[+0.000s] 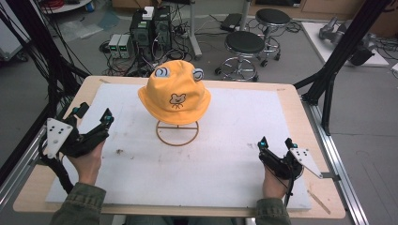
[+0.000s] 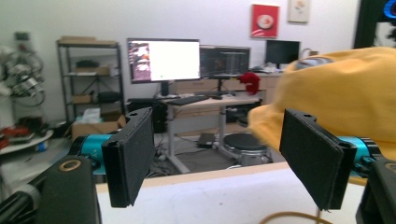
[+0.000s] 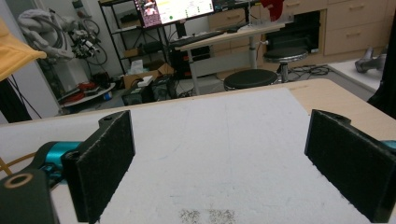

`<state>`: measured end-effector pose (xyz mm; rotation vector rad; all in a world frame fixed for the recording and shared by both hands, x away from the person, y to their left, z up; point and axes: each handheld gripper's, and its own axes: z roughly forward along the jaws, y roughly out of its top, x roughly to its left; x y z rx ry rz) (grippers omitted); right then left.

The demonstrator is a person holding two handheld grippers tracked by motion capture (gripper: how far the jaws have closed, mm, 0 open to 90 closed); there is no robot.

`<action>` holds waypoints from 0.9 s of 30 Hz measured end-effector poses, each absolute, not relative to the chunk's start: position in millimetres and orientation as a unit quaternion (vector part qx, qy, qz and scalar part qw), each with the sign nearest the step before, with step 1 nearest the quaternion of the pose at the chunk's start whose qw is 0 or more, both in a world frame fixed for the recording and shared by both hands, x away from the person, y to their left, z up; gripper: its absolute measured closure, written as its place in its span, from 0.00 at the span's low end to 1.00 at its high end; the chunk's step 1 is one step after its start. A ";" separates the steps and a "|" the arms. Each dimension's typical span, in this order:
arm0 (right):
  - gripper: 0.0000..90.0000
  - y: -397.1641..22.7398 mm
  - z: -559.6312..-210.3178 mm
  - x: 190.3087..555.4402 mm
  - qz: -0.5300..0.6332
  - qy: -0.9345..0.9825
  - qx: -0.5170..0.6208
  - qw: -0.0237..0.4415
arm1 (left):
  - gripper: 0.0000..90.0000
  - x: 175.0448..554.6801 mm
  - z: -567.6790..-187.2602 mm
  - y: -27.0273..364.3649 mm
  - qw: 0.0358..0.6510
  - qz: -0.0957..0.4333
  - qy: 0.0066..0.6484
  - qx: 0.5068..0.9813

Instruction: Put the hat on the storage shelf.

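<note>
An orange bucket hat (image 1: pixel 174 92) with a small bear drawing and two eye-like ears sits on a wire ring stand (image 1: pixel 177 132) at the middle of the white board (image 1: pixel 220 159). In the left gripper view the orange bucket hat (image 2: pixel 345 88) bulges at the right, behind the right jaw. My left gripper (image 1: pixel 94 114) is held at the board's left edge, open, nothing between its jaws; the left gripper (image 2: pixel 224 158) shows wide-spread pads. My right gripper (image 1: pixel 277 142) rests near the board's front right, open and empty; the right gripper (image 3: pixel 219 172) faces bare board.
The wooden table (image 1: pixel 291 96) carries the board. Black frame posts (image 1: pixel 335 61) rise at the right edge, cables (image 1: pixel 47 56) hang at the left. Two stools (image 1: pixel 244 47) and computer towers (image 1: pixel 150 28) stand on the floor beyond the far edge.
</note>
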<state>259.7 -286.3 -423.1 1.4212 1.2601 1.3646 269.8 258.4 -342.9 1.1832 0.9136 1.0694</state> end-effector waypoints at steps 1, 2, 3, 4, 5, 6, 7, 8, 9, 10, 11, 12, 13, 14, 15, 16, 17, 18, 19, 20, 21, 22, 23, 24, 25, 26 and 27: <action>0.08 -286.3 -423.1 259.7 0.537 0.496 0.559 0.391 | 0.30 269.6 -344.4 261.8 0.604 0.464 0.403 0.508; 0.08 -285.9 -423.5 260.2 0.536 0.498 0.560 0.388 | 0.29 268.5 -348.2 267.4 0.595 0.470 0.415 0.503; 0.08 -285.7 -423.8 260.2 0.536 0.499 0.560 0.387 | 0.29 268.5 -348.2 267.4 0.595 0.470 0.415 0.503; 0.08 -285.6 -424.0 260.5 0.536 0.499 0.560 0.387 | 0.29 267.9 -350.3 269.7 0.592 0.472 0.420 0.499; 0.08 -285.6 -424.1 260.6 0.535 0.501 0.559 0.388 | 0.29 267.0 -352.8 272.3 0.589 0.474 0.426 0.497; 0.08 -285.3 -424.2 260.6 0.535 0.501 0.559 0.388 | 0.29 266.5 -355.2 274.6 0.589 0.474 0.430 0.494; 0.08 -285.3 -424.2 260.6 0.535 0.501 0.559 0.388 | 0.29 266.2 -357.7 277.0 0.587 0.474 0.434 0.492; 0.08 -285.1 -424.2 260.5 0.535 0.501 0.558 0.389 | 0.29 266.0 -360.4 279.4 0.586 0.475 0.437 0.490; 0.08 -285.0 -424.2 260.4 0.535 0.502 0.558 0.389 | 0.28 265.8 -363.1 281.5 0.585 0.475 0.441 0.487; 0.08 -285.0 -424.2 260.4 0.535 0.502 0.558 0.389 | 0.28 266.0 -366.1 283.5 0.585 0.476 0.443 0.485; 0.08 -284.9 -424.2 260.2 0.534 0.501 0.559 0.389 | 0.28 266.3 -369.2 285.5 0.583 0.477 0.444 0.485; 0.08 -284.7 -424.2 260.0 0.535 0.501 0.559 0.389 | 0.28 266.6 -372.5 287.6 0.579 0.479 0.447 0.486; 0.08 -284.7 -424.3 259.9 0.535 0.501 0.558 0.389 | 0.26 267.4 -379.2 291.3 0.576 0.481 0.452 0.482; 0.08 -284.6 -424.4 260.1 0.535 0.501 0.557 0.389 | 0.26 267.4 -379.2 291.3 0.576 0.481 0.452 0.482; 0.08 -284.6 -424.4 260.1 0.535 0.501 0.557 0.389 | 0.26 267.4 -382.4 293.0 0.575 0.482 0.456 0.479; 0.08 -284.4 -424.5 260.1 0.535 0.501 0.558 0.388 | 0.26 267.6 -385.2 294.9 0.573 0.482 0.459 0.478; 0.08 -284.5 -424.7 260.2 0.535 0.502 0.559 0.386 | 0.26 268.1 -387.8 296.4 0.572 0.480 0.463 0.477; 0.08 -284.2 -425.3 260.9 0.535 0.506 0.559 0.382 | 0.26 269.2 -392.0 299.0 0.569 0.476 0.468 0.481; 0.08 -284.2 -425.7 261.2 0.534 0.508 0.558 0.382 | 0.27 269.2 -392.0 299.0 0.569 0.476 0.468 0.481; 0.08 -284.1 -426.0 261.6 0.533 0.509 0.557 0.382 | 0.27 269.0 -395.2 300.3 0.566 0.478 0.469 0.480; 0.08 -284.1 -426.0 261.6 0.533 0.509 0.557 0.382 | 0.28 269.0 -395.2 300.3 0.566 0.478 0.469 0.480; 0.08 -283.7 -426.2 261.8 0.534 0.511 0.556 0.380 | 0.28 268.5 -396.4 300.7 0.566 0.481 0.468 0.479; 0.08 -283.0 -426.5 261.6 0.532 0.514 0.556 0.379 | 0.28 267.8 -397.5 300.7 0.565 0.484 0.466 0.478; 0.08 -282.7 -426.8 261.9 0.533 0.514 0.554 0.381 | 0.28 267.4 -398.5 300.9 0.562 0.488 0.465 0.479; 0.08 -282.5 -426.9 261.7 0.532 0.515 0.554 0.381 | 0.28 267.3 -399.7 300.7 0.561 0.491 0.464 0.479; 0.08 -282.5 -426.9 261.7 0.532 0.515 0.554 0.381 | 0.28 267.1 -400.8 301.2 0.557 0.493 0.463 0.482; 0.08 -282.3 -427.0 261.6 0.531 0.515 0.554 0.382 | 0.28 267.5 -402.3 301.4 0.556 0.494 0.463 0.483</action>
